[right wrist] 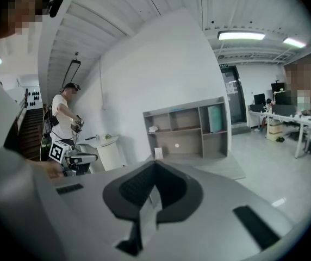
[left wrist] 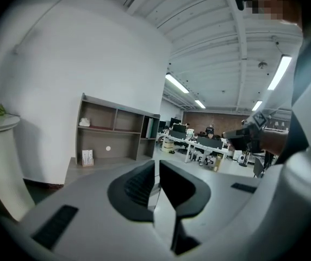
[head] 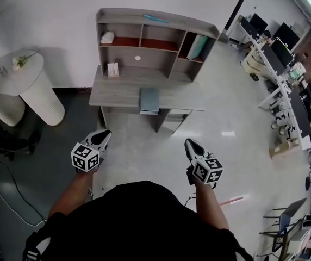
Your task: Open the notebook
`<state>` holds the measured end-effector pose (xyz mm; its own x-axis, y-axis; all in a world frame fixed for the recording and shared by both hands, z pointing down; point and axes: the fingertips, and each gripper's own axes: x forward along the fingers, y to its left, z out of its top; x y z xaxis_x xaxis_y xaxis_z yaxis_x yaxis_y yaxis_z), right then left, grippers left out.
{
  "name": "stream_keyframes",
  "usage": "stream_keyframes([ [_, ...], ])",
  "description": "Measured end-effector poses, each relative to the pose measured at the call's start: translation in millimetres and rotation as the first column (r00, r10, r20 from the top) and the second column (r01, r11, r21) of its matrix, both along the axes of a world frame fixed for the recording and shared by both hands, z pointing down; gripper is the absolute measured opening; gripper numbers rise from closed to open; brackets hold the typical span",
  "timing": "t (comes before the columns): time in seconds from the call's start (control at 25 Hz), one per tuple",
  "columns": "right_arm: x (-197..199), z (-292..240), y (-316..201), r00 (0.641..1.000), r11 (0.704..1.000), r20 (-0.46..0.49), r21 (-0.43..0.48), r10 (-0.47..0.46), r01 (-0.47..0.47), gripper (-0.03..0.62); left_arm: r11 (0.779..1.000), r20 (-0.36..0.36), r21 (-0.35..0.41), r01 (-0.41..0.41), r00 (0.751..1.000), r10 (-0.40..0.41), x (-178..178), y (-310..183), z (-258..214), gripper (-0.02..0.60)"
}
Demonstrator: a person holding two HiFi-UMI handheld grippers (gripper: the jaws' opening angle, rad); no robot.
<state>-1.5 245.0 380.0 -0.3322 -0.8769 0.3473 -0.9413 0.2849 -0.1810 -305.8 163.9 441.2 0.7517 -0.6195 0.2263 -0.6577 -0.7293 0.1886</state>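
The notebook (head: 149,99) lies flat on the desk (head: 117,94), about in the middle and right at the front edge, perhaps a little over it, below the shelves (head: 155,37). It looks closed. The person stands well apart from the desk. The left hand-held gripper (head: 104,135) and the right hand-held gripper (head: 191,144) both hang over the floor (head: 144,151) and point toward the desk. Each one is clenched, with nothing between its jaws.

In my judgement the task is not yet begun, and several things can go wrong.

- **Clenched jaws:** if they arrive at the cover like this, they only push the notebook. Because it lies so near the edge, it can slide off to the floor or back under the shelves.
- **Thin cover:** a jaw can catch some pages together with it, or slip over it and catch nothing.
- **Spine side:** I cannot tell from here on which side it is. A pull on the wrong side drags the whole notebook.
- **One gripper alone:** if only one lifts and the other does not press the notebook down, it can rise or turn with the cover.
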Motion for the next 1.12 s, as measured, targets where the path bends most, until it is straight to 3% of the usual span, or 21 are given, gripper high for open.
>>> stream_keyframes([
  [0.28, -0.6, 5.6, -1.3, 1.0, 1.0, -0.009, -0.012, -0.002, 0.002, 0.0, 1.0, 0.009, 0.015, 0.007, 1.0, -0.008, -3.8, -2.2, -1.4, 0.032],
  [0.56, 5.2, 24.5, -5.3, 1.0, 0.999, -0.028, -0.033, -0.009, 0.008, 0.0, 1.0, 0.03, -0.013, -0.02, 0.999, 0.02, 14.6, 7.9, 13.8, 0.032],
  [1.12, 41.6, 48.1, -38.0, 0.997, 0.997, -0.066, -0.07, -0.039, 0.034, 0.0, 0.999, 0.04, -0.036, 0.005, 0.999, -0.004, 47.2, -8.3, 22.6, 0.032],
])
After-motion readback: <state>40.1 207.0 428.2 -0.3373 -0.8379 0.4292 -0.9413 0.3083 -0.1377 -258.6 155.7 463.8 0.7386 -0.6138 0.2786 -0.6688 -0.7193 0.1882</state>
